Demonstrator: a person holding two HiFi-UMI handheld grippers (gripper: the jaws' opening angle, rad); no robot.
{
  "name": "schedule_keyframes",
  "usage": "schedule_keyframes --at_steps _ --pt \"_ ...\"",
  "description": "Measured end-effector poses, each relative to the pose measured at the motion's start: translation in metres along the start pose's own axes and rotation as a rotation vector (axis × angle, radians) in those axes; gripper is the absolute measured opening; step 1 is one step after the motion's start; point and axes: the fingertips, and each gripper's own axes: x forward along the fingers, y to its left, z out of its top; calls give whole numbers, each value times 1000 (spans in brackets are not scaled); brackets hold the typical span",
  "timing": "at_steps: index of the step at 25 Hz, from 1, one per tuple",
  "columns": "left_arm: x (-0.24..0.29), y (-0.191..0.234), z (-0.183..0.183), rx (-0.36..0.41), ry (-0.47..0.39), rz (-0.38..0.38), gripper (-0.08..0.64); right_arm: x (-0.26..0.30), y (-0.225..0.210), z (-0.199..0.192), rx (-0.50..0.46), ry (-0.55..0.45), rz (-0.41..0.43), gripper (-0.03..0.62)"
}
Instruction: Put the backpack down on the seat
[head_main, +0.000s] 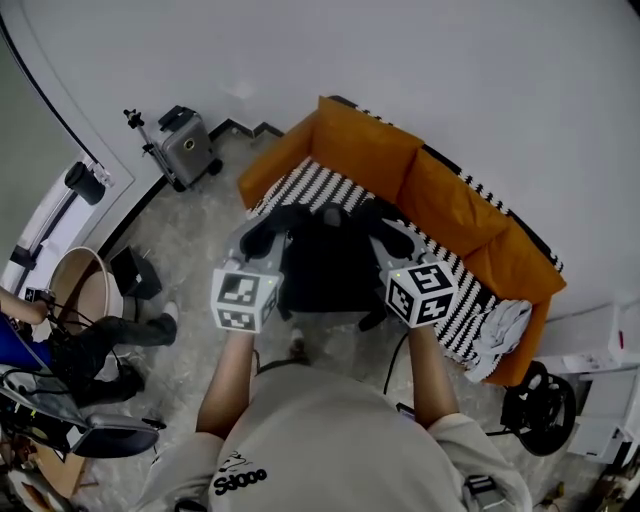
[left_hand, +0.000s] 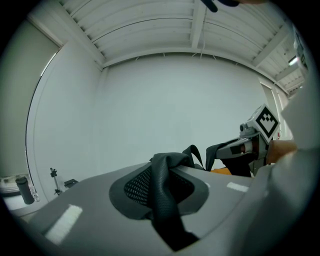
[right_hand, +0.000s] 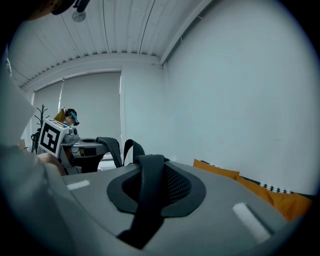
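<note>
Your left gripper (head_main: 264, 228) and right gripper (head_main: 386, 232) are both up in front of you. The soft black backpack (head_main: 325, 262) hangs between them.

In the left gripper view, the left gripper's (left_hand: 161, 186) jaws are pinching a black padded strap (left_hand: 163, 202). In the right gripper view, the right gripper's (right_hand: 150, 186) jaws are pinching a second black strap (right_hand: 149, 197).

The backpack is at the front edge of the long orange sofa (head_main: 452, 200), about the middle of it and a bit toward the left end. The seat has a black-and-white striped cover (head_main: 322, 186). I cannot tell if the bottom of the bag touches the seat.

A crumpled grey cloth (head_main: 502, 330) lies on the seat at the right end, well apart from the bag.

Each gripper's cube shows black-and-white square marks, not words. Your pale shirt (head_main: 340, 430) has small black writing (head_main: 240, 478) near the hem. It is too small to read for sure.
</note>
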Motion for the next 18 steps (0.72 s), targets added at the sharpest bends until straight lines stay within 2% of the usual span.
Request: schedule_keyframes --at_steps 8,18 --pt "30 34 -2 -23 9 -16 63 41 -9 13 1 16 -15 52" --pt "63 71 -19 -37 28 -43 63 90 -16 8 15 45 -44 52"
